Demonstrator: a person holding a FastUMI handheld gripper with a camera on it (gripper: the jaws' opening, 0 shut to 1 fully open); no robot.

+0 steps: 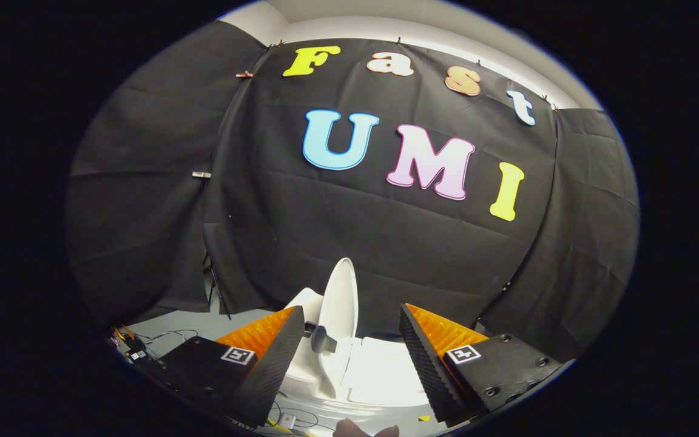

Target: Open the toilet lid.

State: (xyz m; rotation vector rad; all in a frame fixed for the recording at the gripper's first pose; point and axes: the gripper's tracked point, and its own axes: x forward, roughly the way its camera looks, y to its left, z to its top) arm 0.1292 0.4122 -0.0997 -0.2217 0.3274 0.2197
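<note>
A white toilet (pixel 380 373) stands on the floor just ahead of and below my fingers. Its white lid (pixel 338 309) stands raised, nearly upright, seen edge-on, rising between the two fingers toward the black cloth wall. My gripper (pixel 349 328) is open, one finger on each side of the lid, with a gap between the lid and each finger. The left finger (pixel 276 358) sits close to the lid's left face, the right finger (pixel 425 358) farther off. The toilet's bowl and seat area show bright white below the lid.
Black cloth walls (pixel 355 243) close the booth behind the toilet. On the grey floor at the left lie cables and small devices (pixel 137 349), and a thin stand leg (pixel 216 291) leans by the cloth. A bit of a hand (pixel 361 430) shows below the fingers.
</note>
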